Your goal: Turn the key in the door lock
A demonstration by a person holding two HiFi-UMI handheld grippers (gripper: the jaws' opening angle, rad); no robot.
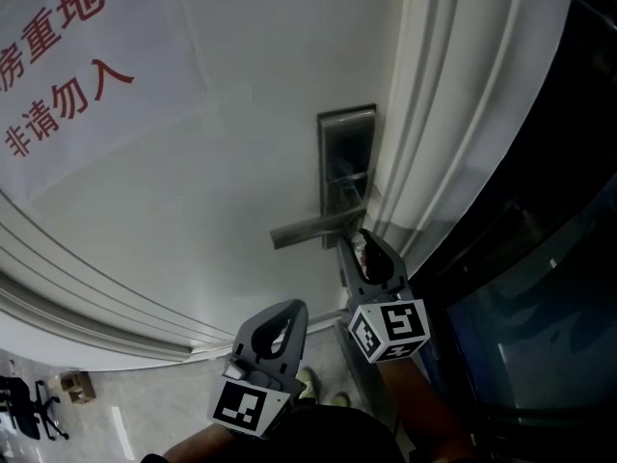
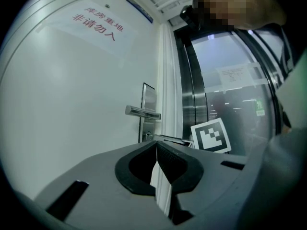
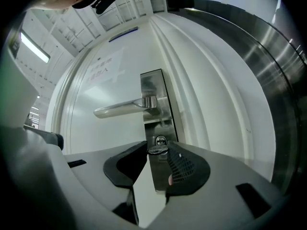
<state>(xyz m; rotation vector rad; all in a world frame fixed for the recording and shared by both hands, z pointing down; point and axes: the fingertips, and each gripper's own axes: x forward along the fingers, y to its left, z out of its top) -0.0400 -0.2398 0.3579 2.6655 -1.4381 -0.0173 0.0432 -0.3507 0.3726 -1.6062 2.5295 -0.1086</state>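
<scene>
On the white door (image 1: 193, 181), a steel lock plate (image 3: 156, 99) carries a lever handle (image 3: 122, 108) that points left. Below the handle sits the keyhole (image 3: 160, 140) with a small metal key (image 3: 157, 148) in it. My right gripper (image 3: 157, 149) is up against the plate, jaws shut on the key's bow. In the head view the right gripper (image 1: 364, 246) sits just under the handle (image 1: 313, 228) and hides the key. My left gripper (image 1: 287, 318) hangs lower and to the left, away from the door. Its jaws are shut and hold nothing (image 2: 157, 145).
A paper sign with red characters (image 1: 67, 56) is stuck high on the door. White frame moulding (image 1: 434, 114) runs right of the lock, with a dark metal and glass panel (image 1: 540, 307) beyond it. An office chair (image 1: 24, 408) stands on the floor far below, at the left.
</scene>
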